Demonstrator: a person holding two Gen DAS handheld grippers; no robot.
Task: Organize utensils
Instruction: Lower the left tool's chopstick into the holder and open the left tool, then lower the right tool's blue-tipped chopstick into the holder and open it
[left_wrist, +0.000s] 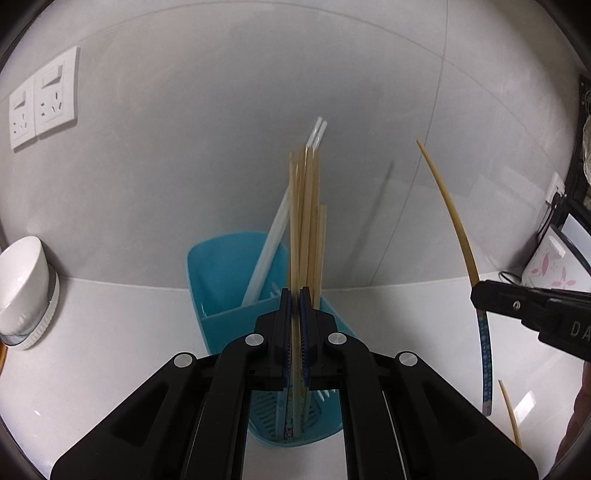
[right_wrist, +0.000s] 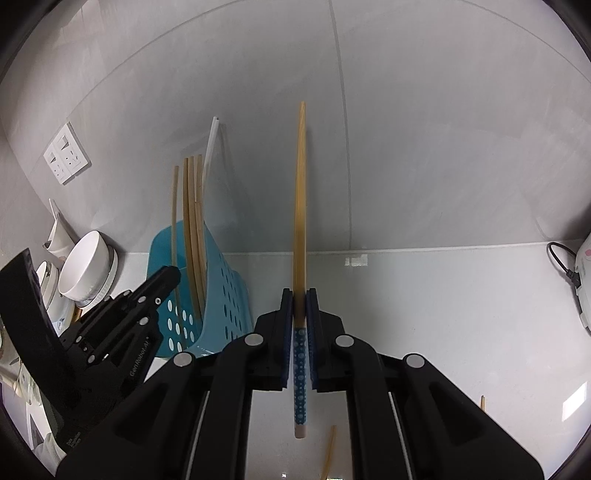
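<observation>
A blue perforated utensil holder (left_wrist: 221, 266) (right_wrist: 221, 280) stands on the white counter against the wall, with several wooden chopsticks and white chopsticks (left_wrist: 269, 236) upright in it. My left gripper (left_wrist: 294, 295) (right_wrist: 168, 275) hangs right over the holder, shut on one wooden chopstick (left_wrist: 293, 229) whose lower end reaches down into it. To the right, above the bare counter, my right gripper (right_wrist: 299, 295) (left_wrist: 480, 295) is shut on a wooden chopstick with a blue dotted end (right_wrist: 300, 206) (left_wrist: 454, 218), held nearly upright with the dotted end down.
A loose wooden chopstick (left_wrist: 511, 417) (right_wrist: 328, 450) lies on the counter near the front, another (right_wrist: 482, 402) further right. White bowls (left_wrist: 22, 280) (right_wrist: 86, 266) are stacked left of the holder. Wall sockets (left_wrist: 44, 96) sit upper left; a white appliance with a cable (right_wrist: 583, 280) stands at the right.
</observation>
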